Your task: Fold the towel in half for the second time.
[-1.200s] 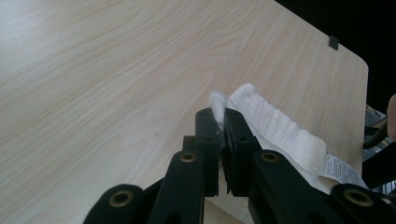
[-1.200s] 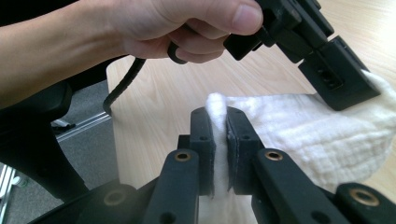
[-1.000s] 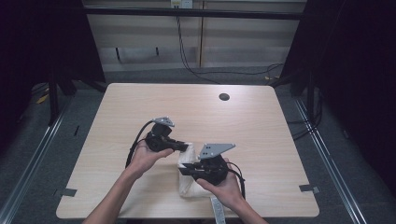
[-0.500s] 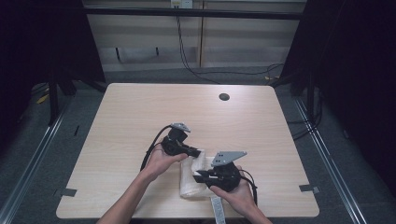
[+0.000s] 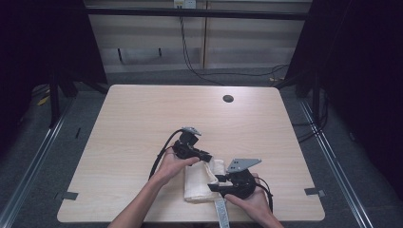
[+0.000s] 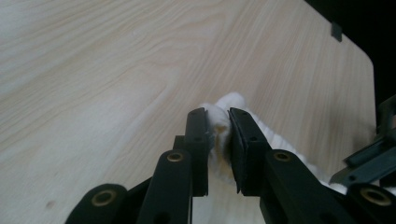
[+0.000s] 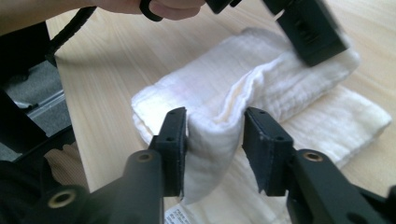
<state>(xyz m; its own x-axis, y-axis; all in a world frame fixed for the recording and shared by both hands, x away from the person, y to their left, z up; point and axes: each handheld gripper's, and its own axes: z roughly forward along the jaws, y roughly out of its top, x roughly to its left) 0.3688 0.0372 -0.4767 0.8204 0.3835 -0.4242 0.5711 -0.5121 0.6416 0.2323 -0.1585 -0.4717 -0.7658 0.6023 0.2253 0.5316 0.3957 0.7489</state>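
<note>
A cream folded towel [image 5: 197,183] lies near the table's front edge, between the person's hands. My left gripper [image 5: 209,159] is shut on a bunched corner of the towel [image 6: 233,100] at its far end; in the left gripper view the jaws [image 6: 217,135] pinch the cloth tightly. My right gripper [image 5: 211,186] holds the near end of the same raised fold. In the right gripper view its jaws [image 7: 212,135] stand either side of a thick hanging fold of towel [image 7: 196,88], lifted above the lower layer. The left gripper [image 7: 303,32] shows at the top of that view.
The light wooden table [image 5: 142,123] has a dark round hole [image 5: 228,99] near its far edge. A pale strip [image 5: 221,216] runs off the front edge by the right hand. Metal rails and dark floor flank both sides of the table.
Both grippers have moved right and toward the front edge, carrying the towel's raised fold with them. The towel now sits farther right than a second ago.
</note>
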